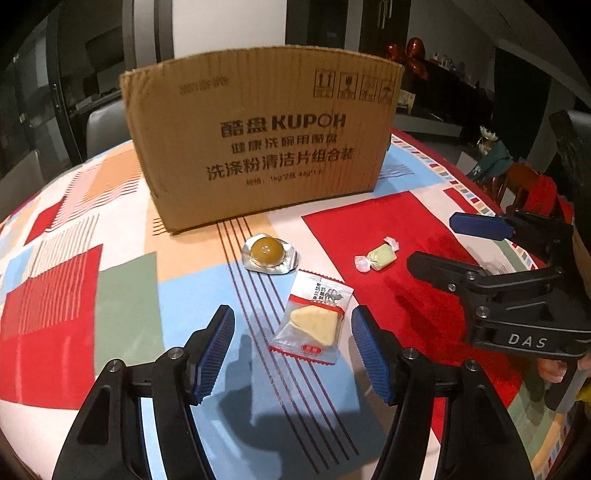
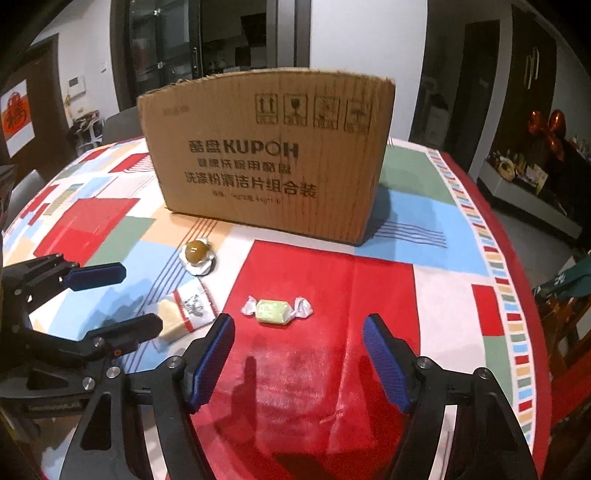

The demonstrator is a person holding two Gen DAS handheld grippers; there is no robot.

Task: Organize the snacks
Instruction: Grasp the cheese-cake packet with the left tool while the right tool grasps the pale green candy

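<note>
Dim room, white walls (image 2: 354, 33), dark glass-door cabinet (image 2: 166, 48) behind, grey chair (image 1: 105, 125) at patchwork-cloth surface (image 2: 417, 221), cluttered low shelf (image 2: 524, 181) right.

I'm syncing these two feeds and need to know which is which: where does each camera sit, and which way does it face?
Left wrist view: sits on the left gripper, looking forward and down at the cheese packet between its open fingers; the right gripper shows at right.
Right wrist view: sits on the right gripper, facing the green twist-wrapped candy just ahead of its open fingers; the left gripper shows at left.
Shared: the cardboard box, the round jelly cup, both snacks, the patterned tablecloth.
</note>
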